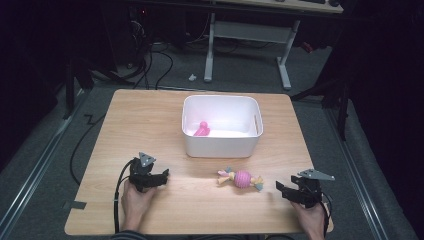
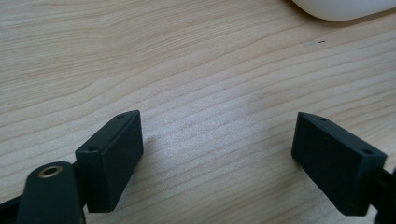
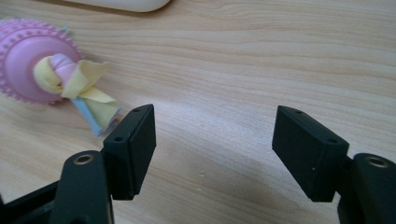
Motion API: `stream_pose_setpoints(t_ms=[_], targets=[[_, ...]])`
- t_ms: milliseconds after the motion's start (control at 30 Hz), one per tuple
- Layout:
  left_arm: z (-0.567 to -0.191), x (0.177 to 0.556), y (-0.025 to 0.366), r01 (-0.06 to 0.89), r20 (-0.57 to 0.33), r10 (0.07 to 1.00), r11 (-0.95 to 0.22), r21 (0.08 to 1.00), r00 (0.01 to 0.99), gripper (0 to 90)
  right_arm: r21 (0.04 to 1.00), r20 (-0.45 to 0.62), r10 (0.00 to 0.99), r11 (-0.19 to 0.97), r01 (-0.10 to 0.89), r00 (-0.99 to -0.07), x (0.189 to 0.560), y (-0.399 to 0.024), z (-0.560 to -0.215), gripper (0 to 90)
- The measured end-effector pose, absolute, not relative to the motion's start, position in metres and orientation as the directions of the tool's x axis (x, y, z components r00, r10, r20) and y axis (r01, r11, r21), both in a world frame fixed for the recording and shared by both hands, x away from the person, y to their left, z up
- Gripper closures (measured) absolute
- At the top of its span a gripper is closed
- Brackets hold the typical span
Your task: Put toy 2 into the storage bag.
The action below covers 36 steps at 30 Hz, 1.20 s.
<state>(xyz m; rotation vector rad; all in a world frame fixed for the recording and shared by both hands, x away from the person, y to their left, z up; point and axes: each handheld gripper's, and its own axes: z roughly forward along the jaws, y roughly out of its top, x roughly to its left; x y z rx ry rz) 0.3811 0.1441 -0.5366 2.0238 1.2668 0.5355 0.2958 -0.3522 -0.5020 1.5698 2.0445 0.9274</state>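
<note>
A pink spiked ball toy (image 1: 241,178) with knotted cloth tails lies on the wooden table (image 1: 145,125), in front of a white bin (image 1: 220,146). A pink object (image 1: 202,129) rests inside the bin at its left. My left gripper (image 1: 165,175) sits low at the table's front left, jaws open over bare wood (image 2: 217,121). My right gripper (image 1: 279,187) is at the front right, pointing toward the toy, jaws open with nothing between them (image 3: 212,114). In the right gripper view the toy (image 3: 32,65) lies ahead and to the left, its cloth tail close to the left jaw.
The bin's rounded corner (image 2: 341,7) shows far ahead of the left gripper. A grey tape piece (image 1: 75,204) sticks out at the table's front left corner. Cables and a white desk frame (image 1: 285,65) are on the floor beyond the table.
</note>
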Motion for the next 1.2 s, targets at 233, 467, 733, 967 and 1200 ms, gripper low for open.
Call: stream_pose_setpoints(t_ms=[233,467,733,967,1200], targets=[[-0.537,0.381,0.144,0.617,-0.012,0.896,-0.296,0.729,0.444,15.7,0.728,0.056,0.936,0.2,0.656,-0.348,0.289,-0.344,-0.487,30.9],[-0.537,0.381,0.144,0.618,-0.012,0.894,-0.3,0.727,0.447,15.0,0.736,0.055,0.908,0.245,0.631,-0.416,0.287,-0.327,-0.477,30.9],[-0.537,0.381,0.144,0.618,-0.012,0.894,-0.3,0.727,0.448,14.9,0.744,0.058,0.868,0.291,0.601,-0.493,0.296,-0.305,-0.468,30.3],[-0.537,0.381,0.144,0.618,-0.013,0.893,-0.301,0.726,0.449,14.6,0.734,0.04,0.828,0.355,0.579,-0.559,0.308,-0.281,-0.461,29.5],[-0.537,0.381,0.144,0.618,-0.013,0.893,-0.301,0.726,0.45,14.5,0.701,0.033,0.801,0.408,0.585,-0.598,0.319,-0.26,-0.463,27.4]])
